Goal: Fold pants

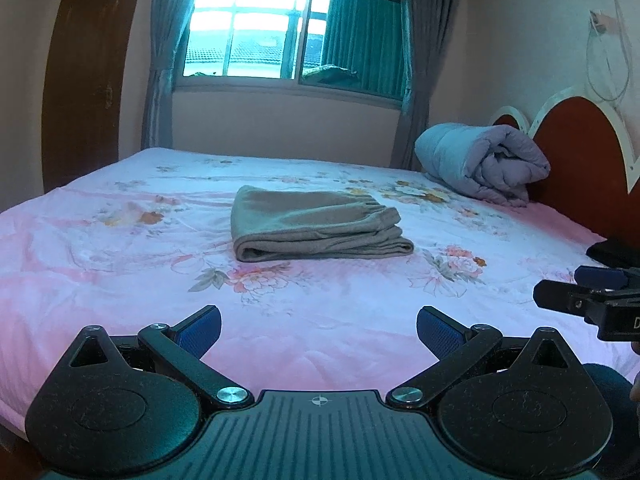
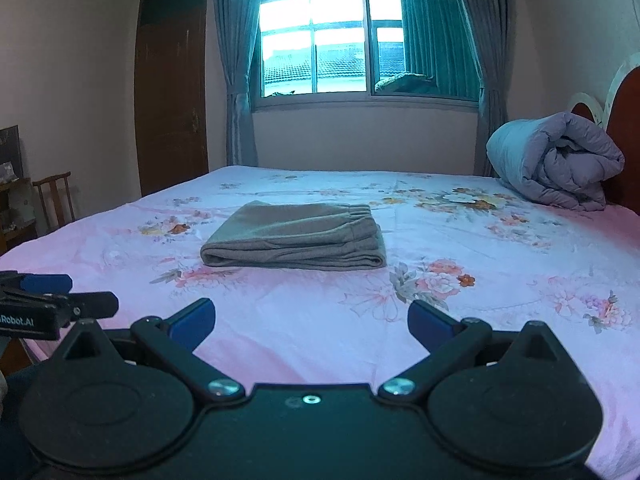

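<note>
Grey-brown pants [image 1: 316,226] lie folded into a compact stack in the middle of the bed, elastic waistband to the right; they also show in the right wrist view [image 2: 296,238]. My left gripper [image 1: 319,326] is open and empty, held above the near part of the bed, well short of the pants. My right gripper [image 2: 310,320] is open and empty too, beside the left one. The right gripper shows at the right edge of the left wrist view [image 1: 592,292], and the left gripper at the left edge of the right wrist view [image 2: 52,300].
The bed has a pink floral sheet [image 1: 120,248]. A rolled lilac quilt [image 1: 480,160] lies by the red headboard [image 1: 580,148] at the right. A window with curtains [image 2: 360,32], a brown door [image 2: 172,80] and a wooden chair [image 2: 54,196] stand beyond.
</note>
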